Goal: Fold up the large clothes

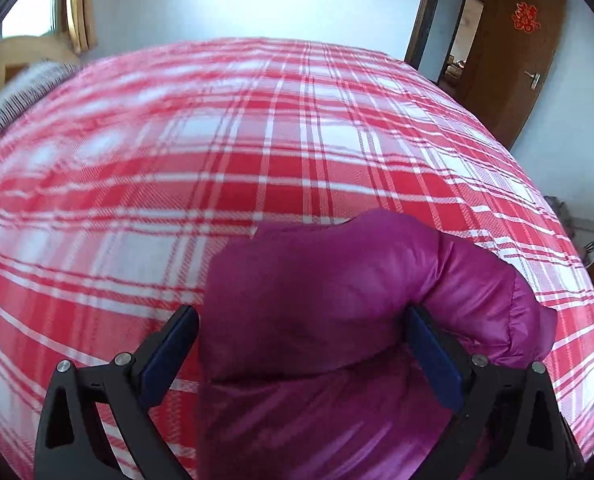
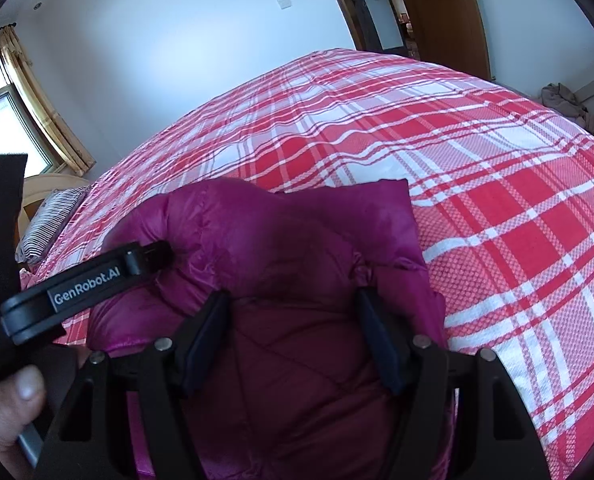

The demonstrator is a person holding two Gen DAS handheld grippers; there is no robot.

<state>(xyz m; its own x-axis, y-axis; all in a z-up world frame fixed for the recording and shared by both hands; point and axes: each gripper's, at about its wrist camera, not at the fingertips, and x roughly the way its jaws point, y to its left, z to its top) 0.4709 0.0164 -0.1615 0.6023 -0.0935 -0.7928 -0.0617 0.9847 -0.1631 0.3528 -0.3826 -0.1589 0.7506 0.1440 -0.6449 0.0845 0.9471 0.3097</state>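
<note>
A magenta puffer jacket lies bunched on the near part of the bed, with a thick fold rising between my fingers. In the left wrist view my left gripper has the padded fold filling its gap, and both pads touch the fabric. From the right wrist view the left gripper digs its tip into the jacket's left bulge. My right gripper is closed on a wide puffy part of the jacket, and the fabric puckers against its right pad. The jacket's near part is hidden under the grippers.
The bed carries a red and white plaid sheet. A striped pillow lies at its far left by a curtained window. A wooden door stands open on the right. A heap of clothes sits beyond the bed. A person's thumb holds the left handle.
</note>
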